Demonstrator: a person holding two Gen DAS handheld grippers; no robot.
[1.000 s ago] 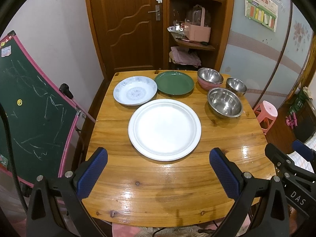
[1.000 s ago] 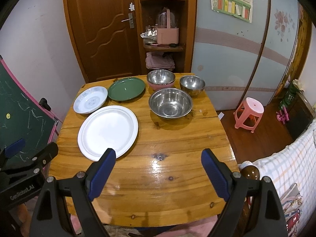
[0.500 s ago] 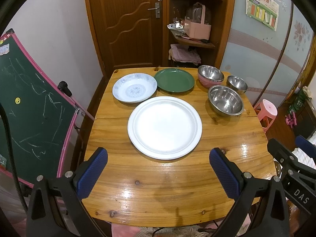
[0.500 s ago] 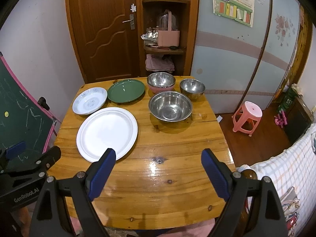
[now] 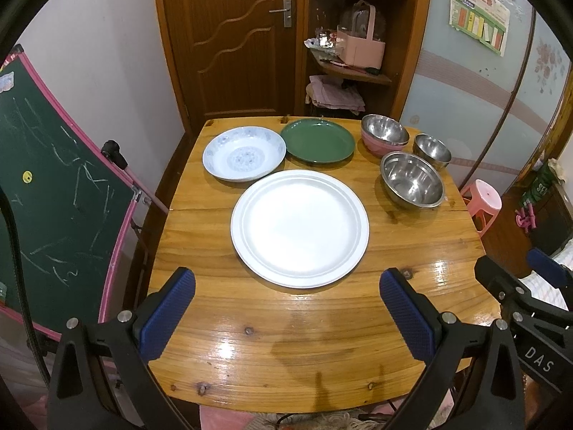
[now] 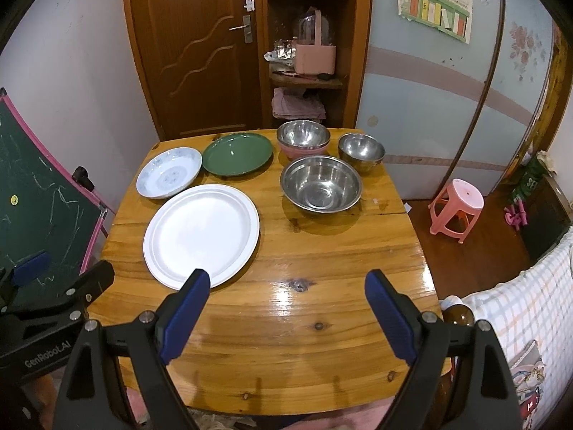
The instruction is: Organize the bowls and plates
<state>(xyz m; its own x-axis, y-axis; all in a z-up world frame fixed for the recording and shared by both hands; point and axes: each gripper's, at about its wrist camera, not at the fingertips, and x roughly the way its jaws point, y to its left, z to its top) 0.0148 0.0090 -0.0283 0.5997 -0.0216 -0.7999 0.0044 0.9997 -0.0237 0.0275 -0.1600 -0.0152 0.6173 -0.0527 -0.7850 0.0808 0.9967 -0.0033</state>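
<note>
Both grippers empty, white plate [image 5: 299,227] ahead of left gripper [image 5: 286,313]

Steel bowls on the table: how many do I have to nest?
3: large bowl nearest the grippers, small bowl at the far right, and one nested in the pink bowl.

On the table [image 5: 250,340] the large plate [image 5: 299,227] lies nearest the front, left of centre, with the patterned plate [image 5: 244,157] behind it to the left and the third plate [image 5: 317,140] just beside that one on its right. To the right sit three bowls: the big bowl [image 5: 412,179] in front, a bowl nested in another [image 5: 384,133] behind it, and the small bowl [image 5: 432,149] furthest right. Behind the table stand a door [image 5: 229,36] and a shelf unit [image 5: 354,64]; a chalkboard [image 5: 46,193] leans at the left, and a stool [image 6: 456,209] stands on the floor to the right.
</note>
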